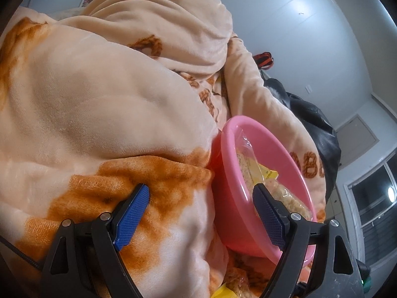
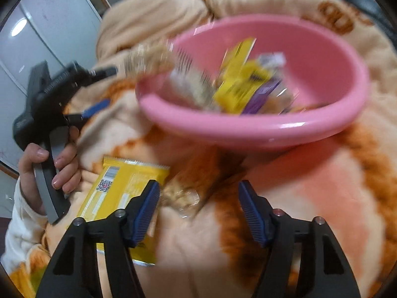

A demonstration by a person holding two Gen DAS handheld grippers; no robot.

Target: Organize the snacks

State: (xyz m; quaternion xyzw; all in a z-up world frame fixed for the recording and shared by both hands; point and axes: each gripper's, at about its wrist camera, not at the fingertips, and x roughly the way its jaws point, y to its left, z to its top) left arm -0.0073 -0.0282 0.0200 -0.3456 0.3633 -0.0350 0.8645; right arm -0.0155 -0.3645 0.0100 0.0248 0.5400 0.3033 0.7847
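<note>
Peach blanket (image 2: 310, 198) underneath, pink bowl (image 2: 342, 74) of snacks resting on it. Right gripper (image 2: 198, 196) parted, empty, yellow packet (image 2: 119, 193) beside its left finger. Left gripper (image 1: 201, 198) wide, straddling bowl rim, clamping nothing.

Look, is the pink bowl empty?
No, the pink bowl holds several wrapped snacks, among them a yellow packet and a purple one.

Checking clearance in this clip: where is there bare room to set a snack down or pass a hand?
Free: the far inner wall of the pink bowl, and the blanket between the bowl and the right tongs. Crowded: the bowl's near side, heaped with packets, and beside the yellow packet and clear packet below the bowl.
</note>
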